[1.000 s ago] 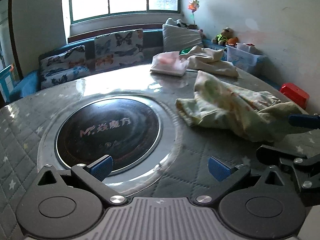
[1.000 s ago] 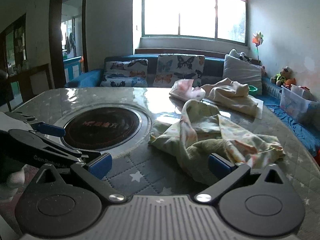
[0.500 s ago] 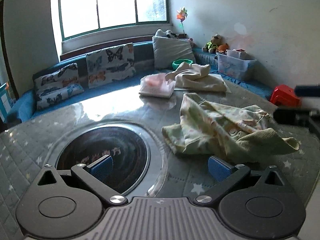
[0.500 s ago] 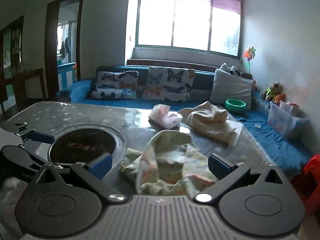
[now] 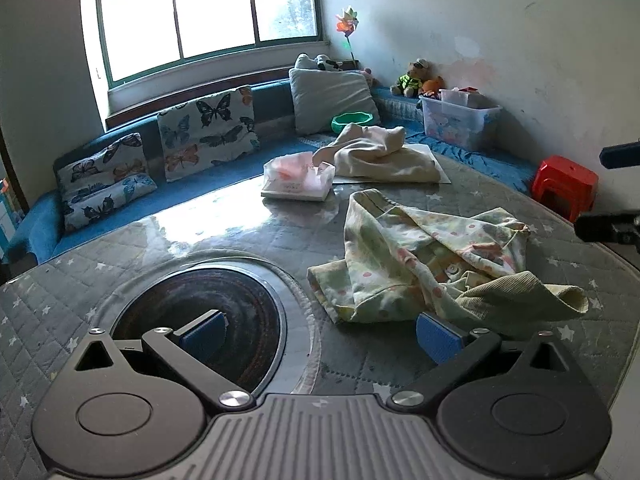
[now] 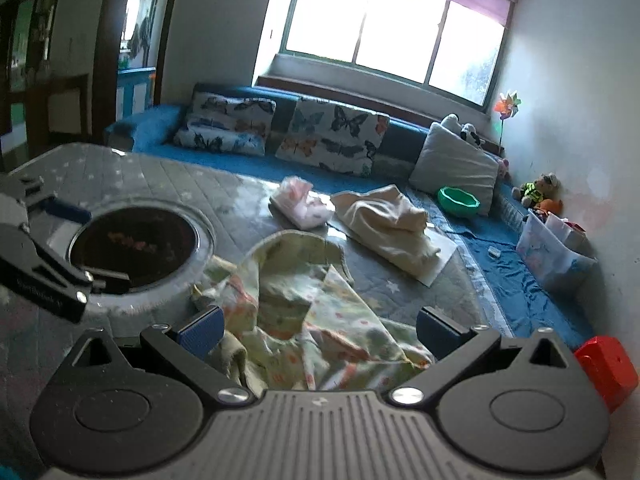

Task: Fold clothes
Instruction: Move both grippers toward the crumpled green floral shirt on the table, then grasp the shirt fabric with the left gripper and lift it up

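Across the centre and right of the left wrist view, three cloth items lie on the quilted surface point(image 5: 248, 240): a crumpled floral garment point(image 5: 424, 260) at centre right, a cream garment point(image 5: 380, 156) and a pink folded piece point(image 5: 298, 180) above it. Both tools are released: the left hand-held gripper point(image 5: 320, 330) spreads before the floral garment's near edge, and the right hand-held gripper point(image 6: 320, 330) spreads over the cloth. Only the right tool's finger tips show at the right frame edge; the right wrist view is blurred.
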A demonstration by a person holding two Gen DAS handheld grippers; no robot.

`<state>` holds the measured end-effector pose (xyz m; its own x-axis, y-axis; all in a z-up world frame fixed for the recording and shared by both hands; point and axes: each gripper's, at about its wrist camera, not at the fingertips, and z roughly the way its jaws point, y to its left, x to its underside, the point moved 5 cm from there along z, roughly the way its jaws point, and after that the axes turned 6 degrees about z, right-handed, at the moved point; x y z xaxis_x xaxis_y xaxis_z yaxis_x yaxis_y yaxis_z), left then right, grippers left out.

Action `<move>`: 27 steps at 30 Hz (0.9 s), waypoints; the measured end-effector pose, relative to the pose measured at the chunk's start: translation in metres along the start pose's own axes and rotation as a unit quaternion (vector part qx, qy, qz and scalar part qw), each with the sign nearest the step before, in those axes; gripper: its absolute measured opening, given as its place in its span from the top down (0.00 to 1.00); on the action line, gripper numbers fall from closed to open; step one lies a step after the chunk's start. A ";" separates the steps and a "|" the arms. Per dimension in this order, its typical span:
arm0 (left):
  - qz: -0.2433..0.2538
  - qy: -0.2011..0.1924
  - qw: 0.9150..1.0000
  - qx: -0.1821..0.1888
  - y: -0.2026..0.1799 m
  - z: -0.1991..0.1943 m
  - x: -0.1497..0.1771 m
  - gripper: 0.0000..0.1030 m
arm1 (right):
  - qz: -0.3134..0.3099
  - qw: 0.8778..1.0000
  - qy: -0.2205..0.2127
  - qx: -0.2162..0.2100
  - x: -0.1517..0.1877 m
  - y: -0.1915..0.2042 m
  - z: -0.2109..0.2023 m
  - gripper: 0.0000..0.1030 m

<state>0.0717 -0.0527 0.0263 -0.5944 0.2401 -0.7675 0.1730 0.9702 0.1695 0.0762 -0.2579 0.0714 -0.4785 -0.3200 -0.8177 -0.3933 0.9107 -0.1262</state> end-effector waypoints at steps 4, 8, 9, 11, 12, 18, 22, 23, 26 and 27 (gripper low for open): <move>0.004 0.004 1.000 0.005 -0.003 0.005 -0.003 0.00 | 0.005 1.000 0.009 -0.005 0.015 0.000 0.007 0.00; 0.004 0.005 1.000 0.010 -0.004 0.010 -0.006 0.00 | 0.010 1.000 0.017 -0.008 0.030 0.000 0.012 0.01; 0.003 0.005 1.000 0.012 -0.004 0.012 -0.007 0.00 | 0.013 1.000 0.019 -0.010 0.033 0.000 0.013 0.02; 0.003 0.008 1.000 0.013 -0.005 0.018 -0.009 0.00 | 0.019 0.999 0.024 -0.013 0.038 -0.001 0.017 0.05; 0.003 0.009 1.000 0.014 -0.006 0.021 -0.010 0.00 | 0.023 0.999 0.026 -0.013 0.041 -0.001 0.019 0.05; 0.003 0.016 1.000 0.024 -0.009 0.035 -0.019 0.00 | 0.043 0.998 0.032 -0.032 0.048 0.003 0.030 0.12; -0.002 0.021 0.999 0.031 -0.011 0.045 -0.028 0.00 | 0.041 0.997 0.034 -0.047 0.050 0.010 0.035 0.15; -0.003 0.022 0.999 0.033 -0.012 0.048 -0.030 0.00 | 0.039 0.997 0.034 -0.050 0.050 0.011 0.036 0.16; -0.010 0.028 0.999 0.039 -0.015 0.057 -0.038 0.00 | 0.036 0.997 0.037 -0.054 0.050 0.016 0.041 0.17; -0.013 0.030 0.999 0.042 -0.016 0.060 -0.041 0.00 | 0.036 0.997 0.038 -0.058 0.051 0.017 0.042 0.18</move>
<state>0.1403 -0.0796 0.0180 -0.6447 0.2190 -0.7324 0.2211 0.9706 0.0955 0.0782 -0.2479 0.0042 -0.5654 -0.2783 -0.7764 -0.4423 0.8969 0.0006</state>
